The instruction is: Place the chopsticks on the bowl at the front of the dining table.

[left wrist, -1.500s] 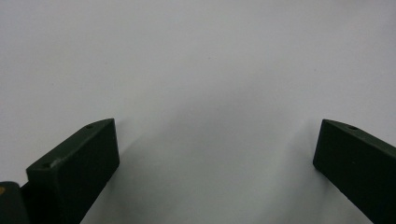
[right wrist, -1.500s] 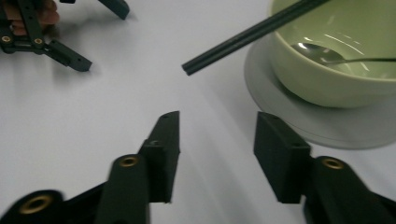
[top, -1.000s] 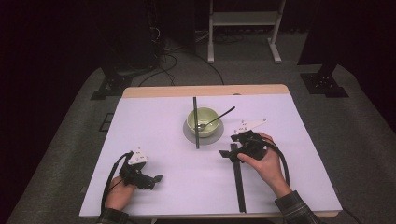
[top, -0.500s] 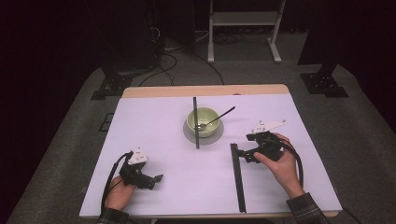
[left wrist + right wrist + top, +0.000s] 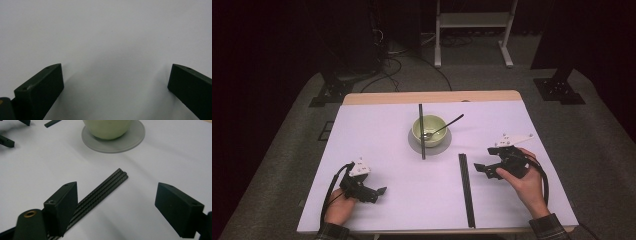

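Right gripper [image 5: 483, 169] sits low over the white bench [image 5: 387, 140] at the right side, jaws spread wide and holding nothing, and just to its left lies the long black rod [image 5: 466, 189], flat on the bench and running from near the front edge up toward the middle. From the right gripper view the rod [image 5: 100, 194] comes in under the left jaw and its far end stops in the gap between the jaws, pointing toward the grey saucer [image 5: 135, 137] and the pale green bowl [image 5: 107, 127] on it. Over in the high view the bowl [image 5: 430, 131] holds a spoon [image 5: 447, 125], and a second black rod [image 5: 421, 131] lies across its left side. Left gripper [image 5: 379, 191] rests near the front left of the bench, jaws also wide apart, with bare white surface between them
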A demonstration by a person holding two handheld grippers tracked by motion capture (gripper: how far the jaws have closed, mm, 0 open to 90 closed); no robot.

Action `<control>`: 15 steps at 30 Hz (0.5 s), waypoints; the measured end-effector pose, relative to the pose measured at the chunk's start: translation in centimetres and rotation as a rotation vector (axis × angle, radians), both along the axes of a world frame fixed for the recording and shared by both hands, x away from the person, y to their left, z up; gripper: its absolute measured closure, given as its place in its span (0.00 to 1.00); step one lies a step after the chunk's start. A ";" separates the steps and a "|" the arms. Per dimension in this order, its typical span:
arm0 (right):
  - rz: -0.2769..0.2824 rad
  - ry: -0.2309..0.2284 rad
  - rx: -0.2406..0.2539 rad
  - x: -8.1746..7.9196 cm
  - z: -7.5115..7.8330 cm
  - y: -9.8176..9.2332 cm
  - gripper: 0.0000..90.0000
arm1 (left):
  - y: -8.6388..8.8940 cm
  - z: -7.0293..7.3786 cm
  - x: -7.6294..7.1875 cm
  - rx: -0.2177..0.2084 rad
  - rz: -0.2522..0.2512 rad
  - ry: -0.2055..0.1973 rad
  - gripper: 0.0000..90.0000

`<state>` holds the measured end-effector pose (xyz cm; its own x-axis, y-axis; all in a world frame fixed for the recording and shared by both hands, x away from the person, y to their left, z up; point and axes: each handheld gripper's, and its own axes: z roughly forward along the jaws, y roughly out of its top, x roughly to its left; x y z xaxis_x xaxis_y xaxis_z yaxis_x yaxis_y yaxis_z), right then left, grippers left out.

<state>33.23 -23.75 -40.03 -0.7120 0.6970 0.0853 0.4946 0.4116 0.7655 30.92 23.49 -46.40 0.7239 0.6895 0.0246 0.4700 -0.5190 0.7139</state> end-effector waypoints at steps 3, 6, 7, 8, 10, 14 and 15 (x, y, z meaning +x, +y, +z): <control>-0.015 0.008 0.003 -0.6 -0.4 -0.9 0.19 | 0.0 0.0 0.0 0.000 0.000 0.000 0.00; -0.025 0.012 0.003 -0.9 -0.6 -1.5 0.19 | 0.0 0.0 0.0 0.000 0.000 0.000 0.00; -0.031 0.014 0.002 -1.2 -0.8 -2.0 0.19 | 0.0 0.0 0.0 0.000 0.000 0.000 0.00; -0.037 0.018 0.003 -1.4 -0.9 -2.3 0.19 | 0.0 0.0 0.0 0.000 0.000 0.000 0.00; -0.043 0.020 0.002 -1.6 -1.0 -2.6 0.19 | 0.0 0.0 0.0 0.000 0.000 0.000 0.00; -0.070 0.015 0.006 -2.3 -1.3 -4.0 0.19 | 0.0 0.0 0.0 0.000 0.000 0.000 0.00; -0.078 0.017 0.006 -2.6 -1.4 -4.6 0.19 | 0.0 0.0 0.0 0.000 0.000 0.000 0.00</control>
